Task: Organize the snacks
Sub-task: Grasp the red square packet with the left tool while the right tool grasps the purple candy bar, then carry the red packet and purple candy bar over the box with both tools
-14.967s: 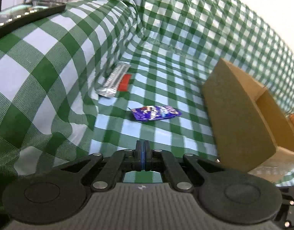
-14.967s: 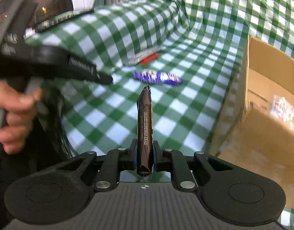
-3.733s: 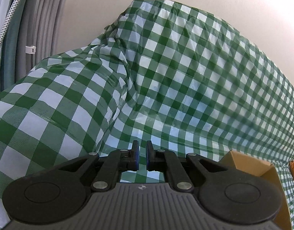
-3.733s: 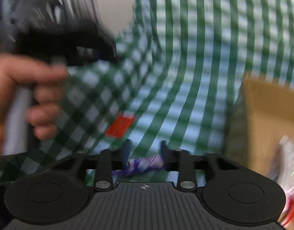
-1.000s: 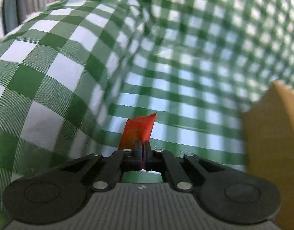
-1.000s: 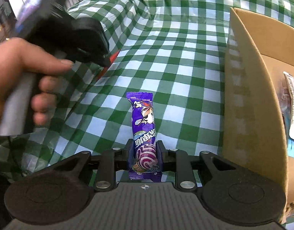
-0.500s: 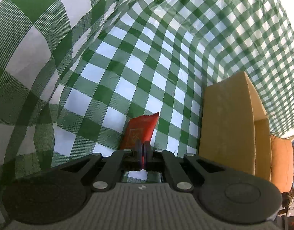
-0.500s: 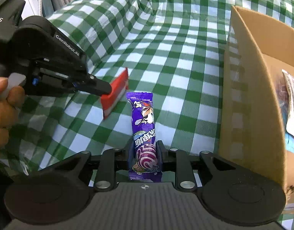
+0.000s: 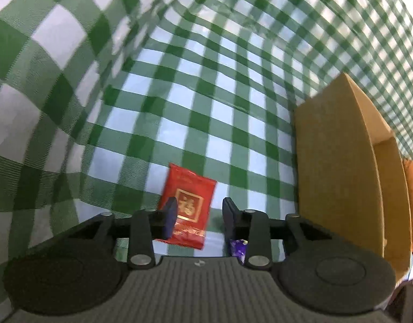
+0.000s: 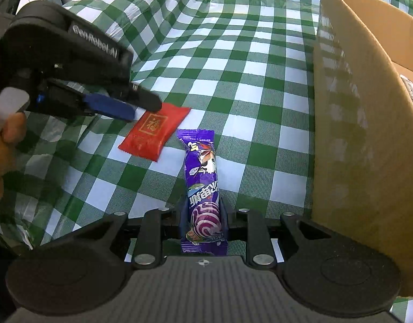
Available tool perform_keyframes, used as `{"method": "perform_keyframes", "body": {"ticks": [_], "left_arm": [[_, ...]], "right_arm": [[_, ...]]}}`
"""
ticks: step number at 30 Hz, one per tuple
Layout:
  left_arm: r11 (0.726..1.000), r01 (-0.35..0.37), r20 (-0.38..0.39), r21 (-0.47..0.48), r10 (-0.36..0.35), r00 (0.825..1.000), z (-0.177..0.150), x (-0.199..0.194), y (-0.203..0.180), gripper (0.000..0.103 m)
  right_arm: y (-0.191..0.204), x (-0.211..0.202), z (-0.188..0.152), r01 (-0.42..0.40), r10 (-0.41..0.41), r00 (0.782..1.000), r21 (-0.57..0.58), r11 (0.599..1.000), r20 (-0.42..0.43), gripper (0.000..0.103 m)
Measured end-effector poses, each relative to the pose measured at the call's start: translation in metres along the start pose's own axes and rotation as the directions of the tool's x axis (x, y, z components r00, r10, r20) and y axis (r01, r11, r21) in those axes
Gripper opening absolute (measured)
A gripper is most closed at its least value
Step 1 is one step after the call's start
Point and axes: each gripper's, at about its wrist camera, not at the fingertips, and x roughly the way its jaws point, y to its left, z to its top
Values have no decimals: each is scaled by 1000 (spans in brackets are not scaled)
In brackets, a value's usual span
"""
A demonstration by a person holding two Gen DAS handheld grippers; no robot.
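Observation:
A red snack packet (image 9: 188, 202) lies flat on the green checked cloth, also seen in the right wrist view (image 10: 155, 133). My left gripper (image 9: 199, 215) is open just above it, and it shows in the right wrist view (image 10: 137, 106) at the packet's near end. My right gripper (image 10: 203, 215) is shut on a purple snack bar (image 10: 203, 185), which points forward next to the red packet. A bit of purple wrapper (image 9: 238, 246) shows low in the left wrist view.
An open cardboard box (image 10: 354, 123) stands on the right, its near wall close to my right gripper; it also shows in the left wrist view (image 9: 338, 167). The green checked cloth (image 10: 233, 40) rises over humps at the left and back.
My left gripper has opened and let go of the red packet, which now lies flat on the cloth. My right gripper still holds the purple bar, barely moved.

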Motion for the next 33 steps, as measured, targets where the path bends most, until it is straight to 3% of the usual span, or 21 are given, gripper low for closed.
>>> {"method": "perform_keyframes", "body": {"ticks": [1,4,11,16,26,33], "left_arm": [[1000,-9,0,-2,9,1000,0,-1,1,42],[998,-50,-6,21,51,999,0,2,-1,60],[986,-103,-25,131,108,994,-4,17,-18,71],[966,-160,-34,205,170,985,-5,28,-28,71],[946,-186,-36,267,203,979,2,38,-35,69],[929,-215,-23,303,232,972,2,38,-36,50]], "right_arm": [[0,1,0,0,0,1000,0,1000,-1,26],[0,1,0,-1,1,1000,3,1000,-2,26],[-1,1,0,-1,1,1000,3,1000,-2,26],[-1,1,0,-1,1,1000,2,1000,-1,26],[0,1,0,-1,1,1000,3,1000,0,26],[-1,2,0,0,0,1000,2,1000,2,26]]}}
